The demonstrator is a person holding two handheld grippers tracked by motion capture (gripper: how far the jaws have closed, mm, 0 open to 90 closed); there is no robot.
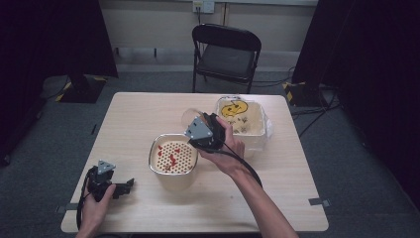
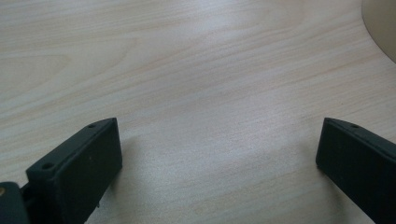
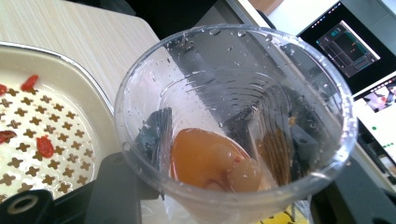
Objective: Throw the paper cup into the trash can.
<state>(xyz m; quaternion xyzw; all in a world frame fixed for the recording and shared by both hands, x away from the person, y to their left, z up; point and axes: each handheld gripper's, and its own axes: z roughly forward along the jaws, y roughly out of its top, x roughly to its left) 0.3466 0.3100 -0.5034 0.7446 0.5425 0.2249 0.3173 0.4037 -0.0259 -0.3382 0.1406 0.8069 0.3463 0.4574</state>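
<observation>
A clear plastic cup (image 3: 236,121) is held in the right tool (image 1: 205,131), its jaws closed against the cup's sides, above the middle of the counter (image 1: 129,124). The cup is carried tilted, with its mouth turned toward the far left in the high view. Its wet inner wall is beaded with drops, and a little amber liquid with a pale rounded lump (image 3: 243,175) is seen pooled low inside it.

The perforated strainer (image 1: 171,154) with red berries (image 3: 45,146) on it is set in a cream bowl just to the left of and below the cup; in the right gripper view its rim lies close beside the cup's rim. A second, squarish container (image 1: 257,129), lined with clear plastic and bearing a yellow mark, stands just behind and to the right of the hand.

If the remainder is meant for the strainer, a small shift leftward and a further tip of the cup would be called for; this is judged, not seen.

The left tool (image 1: 111,186) is rested on the near left of the counter, well apart from the bowl, its jaws spread wide with nothing between them.
</observation>
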